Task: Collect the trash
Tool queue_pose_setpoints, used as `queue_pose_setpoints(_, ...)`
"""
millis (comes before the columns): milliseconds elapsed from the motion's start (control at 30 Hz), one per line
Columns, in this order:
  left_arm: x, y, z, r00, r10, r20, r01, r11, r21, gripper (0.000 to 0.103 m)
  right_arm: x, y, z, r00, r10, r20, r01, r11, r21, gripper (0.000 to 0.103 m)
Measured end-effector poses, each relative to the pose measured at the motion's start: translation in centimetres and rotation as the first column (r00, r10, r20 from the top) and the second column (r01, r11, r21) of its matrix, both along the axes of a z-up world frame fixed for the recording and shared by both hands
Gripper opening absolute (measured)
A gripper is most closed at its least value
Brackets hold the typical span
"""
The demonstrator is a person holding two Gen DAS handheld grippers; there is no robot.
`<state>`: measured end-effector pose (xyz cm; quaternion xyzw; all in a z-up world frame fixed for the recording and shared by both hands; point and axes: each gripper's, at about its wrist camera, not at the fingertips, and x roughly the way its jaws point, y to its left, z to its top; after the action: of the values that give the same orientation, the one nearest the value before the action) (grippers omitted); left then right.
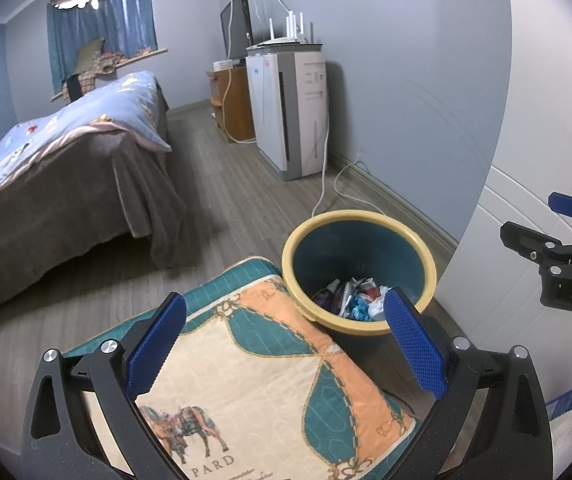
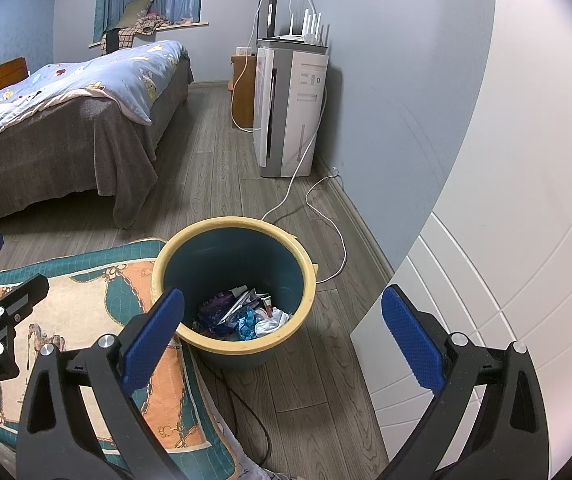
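Both your claws hang above the floor, empty. Left claw (image 1: 286,344): jaws wide apart, nothing between the blue pads (image 1: 157,344), poised over the cushion (image 1: 261,380). Right claw (image 2: 281,340): jaws equally wide, nothing held, aimed at the bin (image 2: 233,344) and the floorboards to its right.

Bin stands upright on the floor (image 2: 213,168), yellow rim, teal inside, touching the cushion's far right corner. It sits near the wall (image 2: 386,80), just beside the white door (image 2: 506,240). Trash (image 2: 245,312) lies at the bottom: a crumpled white piece, a blue crumpled piece, a purple wrapper, some flat packets. The items overlap; you cannot separate them all.

Cushion lies flat on the floor, teal border, orange and cream pattern, a horse print near its close edge.

White cable (image 2: 326,208) runs along the floor from behind the bin to the white air purifier (image 2: 290,112) against the wall. A router (image 2: 306,36) sits on top of the purifier. A dark cord (image 2: 245,412) trails on the floor at the cushion's right edge.

Bed (image 2: 65,120) stands well apart at left, blue quilt over a grey cover.

From the left view, your right claw (image 1: 566,236) shows at the right edge, near the door.
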<state>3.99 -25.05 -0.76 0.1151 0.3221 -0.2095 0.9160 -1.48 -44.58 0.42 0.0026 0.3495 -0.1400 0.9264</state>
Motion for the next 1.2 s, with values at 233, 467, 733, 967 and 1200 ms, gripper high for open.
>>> queue_pose_setpoints(233,0.1,-0.1,0.0,1.0,0.001,-0.001,-0.001,1.0,-0.001,0.098,0.0,0.0,0.0,1.0,-0.001,0.001,0.001,1.0,0.001,0.097)
queue_pose_setpoints(467,-0.1,0.1,-0.1,1.0,-0.009,-0.003,0.009,1.0,-0.001,0.098,0.0,0.0,0.0,1.0,-0.003,0.001,0.003,1.0,0.002,0.097)
queue_pose_setpoints(733,-0.2,0.6,-0.4,1.0,-0.029,-0.005,0.029,1.0,-0.002,0.098,0.0,0.0,0.0,1.0,-0.002,0.0,0.002,1.0,0.001,0.097)
queue_pose_setpoints(967,-0.3,1.6,-0.3,0.998,-0.064,-0.017,0.064,0.998,-0.007,0.098,-0.2,-0.4,0.1,0.999,-0.035,-0.003,0.035,0.999,-0.001,0.097)
queue_pose_setpoints(1200,-0.8,2.9,0.5,0.998,-0.062,-0.014,0.062,0.998,-0.001,0.098,-0.2,-1.5,-0.4,0.993,-0.113,-0.037,0.114,0.992,0.052,0.097)
